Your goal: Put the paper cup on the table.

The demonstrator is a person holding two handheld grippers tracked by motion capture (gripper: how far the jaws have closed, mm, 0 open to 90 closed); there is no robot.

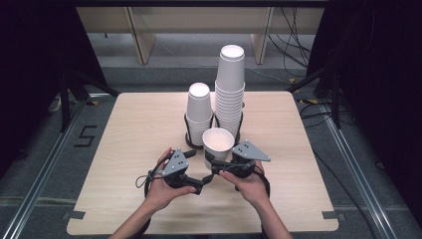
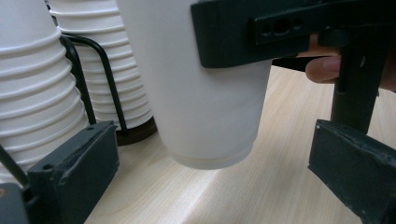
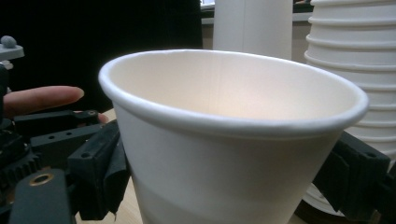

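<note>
A single white paper cup [image 1: 218,142] hangs upright just above the wooden table [image 1: 134,134], near its middle. My right gripper [image 1: 214,166] is shut on the cup's lower wall. In the right gripper view its black jaws press the cup [image 3: 233,140] from both sides. My left gripper [image 1: 198,186] sits to the cup's left and low, its jaws open. In the left gripper view the cup's base [image 2: 210,116] floats between my two spread fingers [image 2: 70,172] without touching them. The right gripper's jaw clamps the cup higher up.
Behind the cup stand two stacks of upside-down white cups in black wire holders: a short stack [image 1: 199,112] and a taller stack [image 1: 230,87] right of it. Bare tabletop lies to either side. Floor rails and cables run beyond the table.
</note>
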